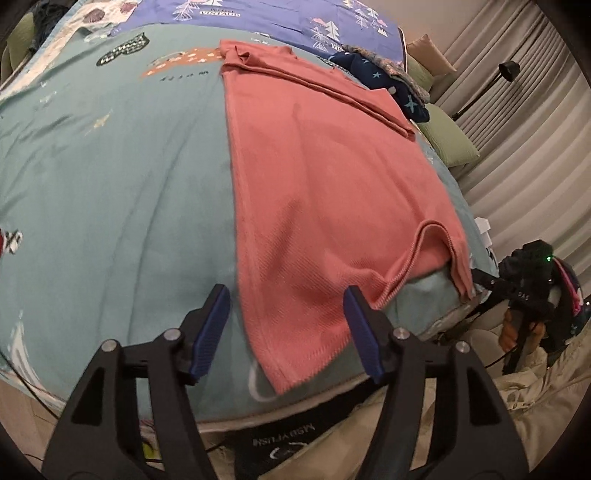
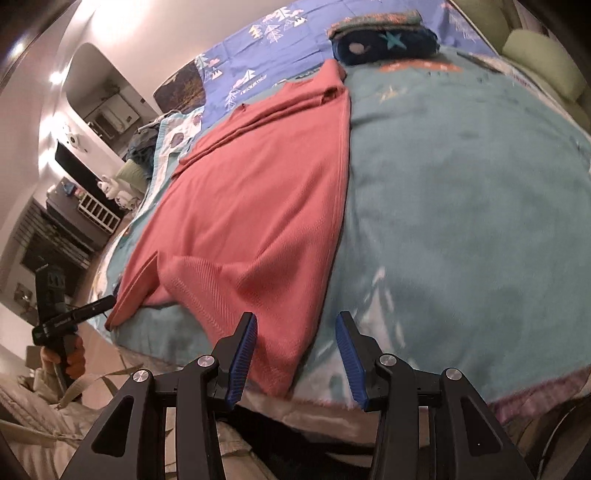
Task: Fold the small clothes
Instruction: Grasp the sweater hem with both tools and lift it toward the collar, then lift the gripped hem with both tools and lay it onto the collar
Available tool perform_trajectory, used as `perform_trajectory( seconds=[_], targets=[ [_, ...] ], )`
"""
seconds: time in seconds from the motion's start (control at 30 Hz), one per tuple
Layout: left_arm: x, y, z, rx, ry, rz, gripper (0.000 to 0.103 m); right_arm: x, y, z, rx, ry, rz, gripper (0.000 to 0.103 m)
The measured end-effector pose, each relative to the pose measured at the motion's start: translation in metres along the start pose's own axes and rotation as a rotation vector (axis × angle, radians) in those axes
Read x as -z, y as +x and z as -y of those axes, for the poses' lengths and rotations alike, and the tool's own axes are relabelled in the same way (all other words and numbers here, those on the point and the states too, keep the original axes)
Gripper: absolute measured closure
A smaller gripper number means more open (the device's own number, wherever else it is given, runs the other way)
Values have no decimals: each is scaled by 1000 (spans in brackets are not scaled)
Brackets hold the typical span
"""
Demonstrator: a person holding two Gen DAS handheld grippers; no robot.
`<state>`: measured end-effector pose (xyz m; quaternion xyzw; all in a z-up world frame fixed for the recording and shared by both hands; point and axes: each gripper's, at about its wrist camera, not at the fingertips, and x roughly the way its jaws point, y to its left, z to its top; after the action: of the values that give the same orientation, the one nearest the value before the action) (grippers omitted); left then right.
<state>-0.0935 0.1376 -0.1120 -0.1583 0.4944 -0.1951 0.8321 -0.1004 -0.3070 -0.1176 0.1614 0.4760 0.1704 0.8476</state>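
A salmon-pink ribbed top (image 1: pixel 325 192) lies flat on the teal bed cover (image 1: pixel 110 192), folded lengthwise with a sleeve folded across its far end. Its near hem has one corner turned up. My left gripper (image 1: pixel 286 295) is open and empty, its blue pads just above the near hem corner. My right gripper (image 2: pixel 295 321) is open and empty, over the near hem corner of the top (image 2: pixel 251 206) on the cover (image 2: pixel 461 192). The other gripper shows at the edge of each view, at the right of the left wrist view (image 1: pixel 524 291) and at the left of the right wrist view (image 2: pixel 59 317).
A folded dark blue garment with stars (image 1: pixel 388 81) (image 2: pixel 384 46) lies at the far end on a purple sheet (image 1: pixel 258 18). Green pillows (image 1: pixel 447 140) sit beside the bed. Curtains (image 1: pixel 535 110) and a floor lamp (image 1: pixel 508 70) stand beyond. The bed's front edge is right below the grippers.
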Motion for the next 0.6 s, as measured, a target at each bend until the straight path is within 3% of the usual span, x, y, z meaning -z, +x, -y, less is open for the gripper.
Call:
perform_trajectory(
  seconds=[0.1, 0.17, 0.23, 0.27, 0.3, 0.47, 0.6],
  targets=[
    [1, 2, 2, 48, -11, -19, 40, 0, 4, 0, -29, 21, -9, 56],
    [4, 3, 4, 74, -9, -32, 52, -1, 9, -1, -36, 36, -24, 56],
    [5, 6, 3, 69, -13, -40, 96, -1, 12, -2, -20, 34, -33, 65],
    [5, 6, -1, 77, -32, -48, 96, -1, 12, -3, -10, 32, -35, 86],
    [4, 4, -3, 90, -53, -36, 96, -2, 12, -3, -4, 33, -32, 94],
    [-21, -36, 8, 131, -16, 119, 96, -18, -14, 4, -120, 104, 74, 99],
    [-52, -66, 17, 132, 37, 256, 96, -45, -36, 0, -151, 88, 170, 99]
  ],
)
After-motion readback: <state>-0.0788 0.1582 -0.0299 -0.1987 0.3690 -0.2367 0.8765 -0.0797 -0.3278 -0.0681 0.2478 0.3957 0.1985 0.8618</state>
